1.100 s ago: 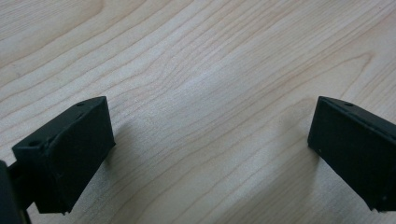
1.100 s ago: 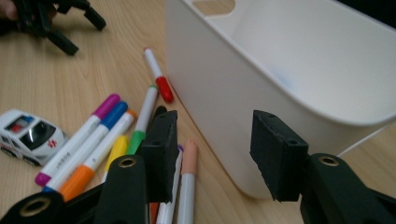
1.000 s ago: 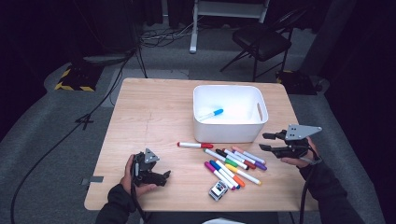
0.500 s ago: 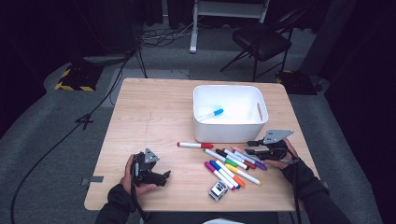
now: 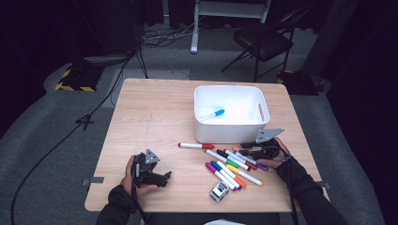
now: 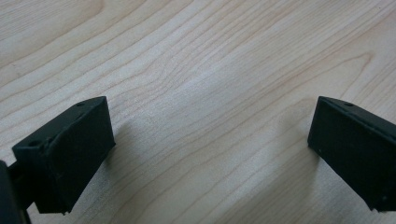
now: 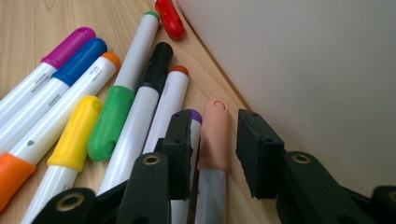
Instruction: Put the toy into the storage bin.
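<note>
While your right tool (image 7: 212,149) closes around the peach-capped marker (image 7: 214,140), not yet gripping, its jaw may snag the neighbouring purple-capped marker (image 7: 195,122).

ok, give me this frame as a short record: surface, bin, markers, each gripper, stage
surface: light wooden table
bin: white rectangular plastic bin holding one blue-capped marker
markers: loose row of coloured markers in front of the bin; red-capped marker apart
left gripper: open, resting over bare wood
right gripper: jaws have just been closing around the peach-capped marker, gap on the bin-side jaw, not clamped
stage: pick in progress, marker on the table
</note>
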